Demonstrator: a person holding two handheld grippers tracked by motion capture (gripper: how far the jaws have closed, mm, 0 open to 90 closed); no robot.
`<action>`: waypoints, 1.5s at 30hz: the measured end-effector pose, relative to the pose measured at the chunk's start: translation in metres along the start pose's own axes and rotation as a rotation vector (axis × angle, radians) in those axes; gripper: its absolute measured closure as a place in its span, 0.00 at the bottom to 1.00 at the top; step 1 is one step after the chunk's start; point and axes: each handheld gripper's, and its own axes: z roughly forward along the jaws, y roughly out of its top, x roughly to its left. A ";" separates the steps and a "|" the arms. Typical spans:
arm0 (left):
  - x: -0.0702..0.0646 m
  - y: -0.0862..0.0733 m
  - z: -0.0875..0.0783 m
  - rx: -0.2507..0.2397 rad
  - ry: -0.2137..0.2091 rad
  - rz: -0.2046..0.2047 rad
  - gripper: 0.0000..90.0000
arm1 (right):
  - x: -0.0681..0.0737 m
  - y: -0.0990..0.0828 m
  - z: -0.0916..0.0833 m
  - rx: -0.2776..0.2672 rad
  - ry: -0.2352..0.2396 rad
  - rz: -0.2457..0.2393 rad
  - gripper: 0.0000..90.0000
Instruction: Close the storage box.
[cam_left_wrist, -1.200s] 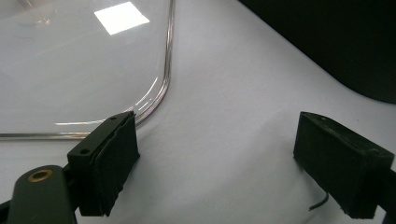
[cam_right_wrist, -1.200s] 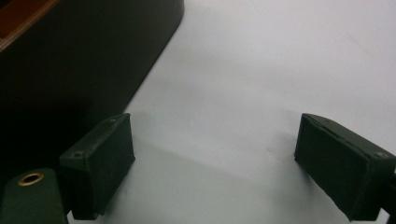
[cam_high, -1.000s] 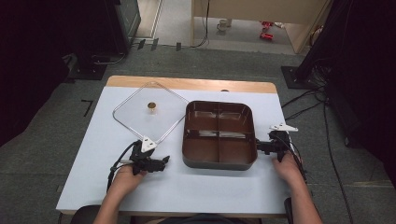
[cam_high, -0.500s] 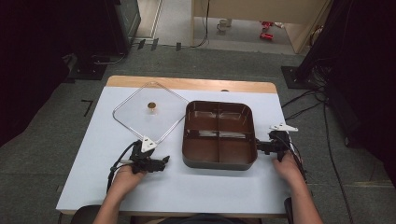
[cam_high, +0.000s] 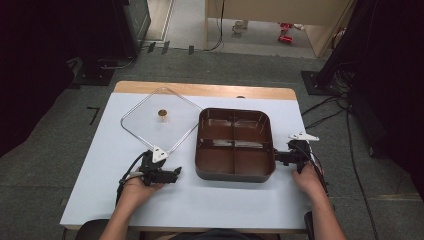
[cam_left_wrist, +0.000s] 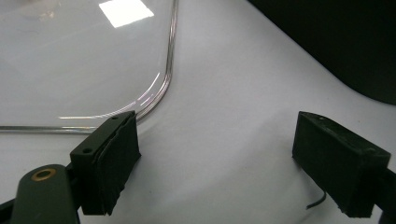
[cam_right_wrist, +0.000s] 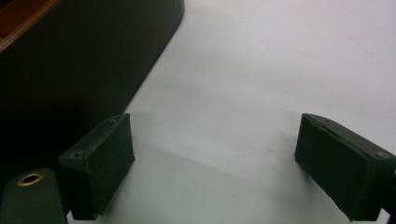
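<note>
A dark brown tray (cam_high: 235, 172) with four compartments sits in the middle of the white table (cam_high: 215, 200). To its left lies a clear square lid (cam_high: 145, 120) with a small brass knob (cam_high: 162, 114). My left gripper (cam_high: 176, 172) rests on the table at the lid's near corner, open, nothing between its jaws. In the left gripper view the lid's rounded corner (cam_left_wrist: 159, 88) lies just beyond the left jaw, and the tray's dark wall (cam_left_wrist: 345, 51) is at the upper right. My right gripper (cam_high: 278, 157) is open beside the tray's right wall (cam_right_wrist: 70, 70), holding nothing.
A bare wooden strip (cam_high: 200, 90) runs along the table's far edge. Black stands and cables (cam_high: 330, 107) stand on the floor around the table. White tabletop stretches in front of the tray and at the far right.
</note>
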 end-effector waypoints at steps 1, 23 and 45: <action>0.001 0.002 0.000 0.013 -0.005 0.004 0.16 | 0.000 0.000 0.000 0.000 0.000 0.000 0.12; 0.004 0.015 -0.006 0.071 -0.048 0.030 0.27 | 0.000 0.000 0.000 -0.001 0.000 0.000 0.12; 0.019 0.039 -0.010 0.036 -0.085 0.000 0.35 | 0.000 0.000 0.000 -0.001 0.000 -0.001 0.12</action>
